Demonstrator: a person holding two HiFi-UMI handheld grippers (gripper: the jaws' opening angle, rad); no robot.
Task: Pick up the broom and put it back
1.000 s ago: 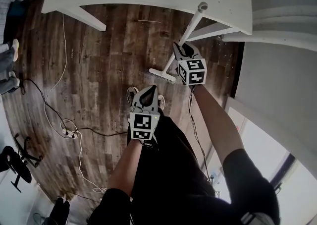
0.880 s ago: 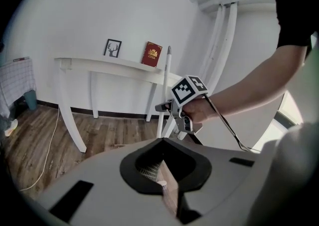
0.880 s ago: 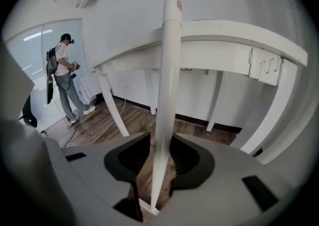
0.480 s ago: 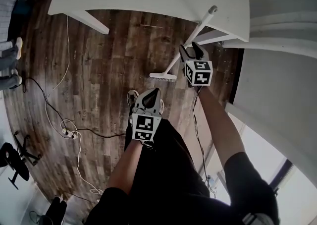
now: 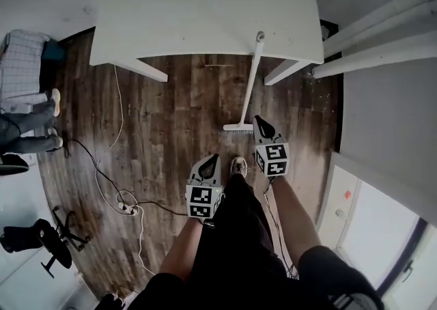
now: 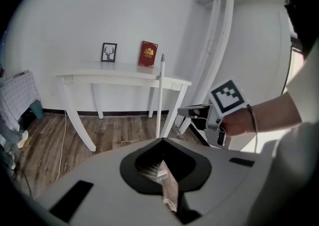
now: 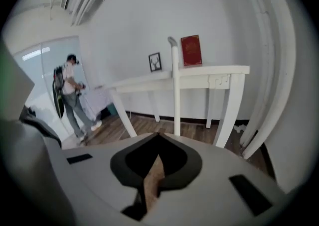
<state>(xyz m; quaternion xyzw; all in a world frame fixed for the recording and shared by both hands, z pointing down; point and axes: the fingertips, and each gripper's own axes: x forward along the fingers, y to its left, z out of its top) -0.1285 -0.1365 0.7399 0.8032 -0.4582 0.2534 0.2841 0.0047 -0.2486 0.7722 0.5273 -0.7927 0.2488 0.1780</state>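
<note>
The white broom (image 5: pixel 250 83) stands on the wooden floor, its head (image 5: pixel 238 127) down and its handle top leaning on the front edge of the white table (image 5: pixel 205 8). My right gripper (image 5: pixel 260 121) hangs just right of the broom head, apart from it. Its jaws are closing with nothing between them. My left gripper (image 5: pixel 210 158) is lower left, shut and empty. The left gripper view shows the broom (image 6: pixel 160 95) beyond my left gripper (image 6: pixel 162 140), with the right gripper (image 6: pixel 192 112) beside it. In the right gripper view the broom (image 7: pixel 175 90) stands ahead of my right gripper (image 7: pixel 158 134).
A picture frame (image 6: pixel 108 52) and a red book (image 6: pixel 148 54) stand on the table. Cables (image 5: pixel 102 172) and a power strip (image 5: pixel 126 206) lie on the floor at left. A person (image 7: pixel 70 95) stands at far left. White pipes (image 5: pixel 382 35) run along the right wall.
My right gripper has come away from the broom handle and drawn back toward me. The broom now leans more upright against the table. My left gripper has drawn back a little too.
</note>
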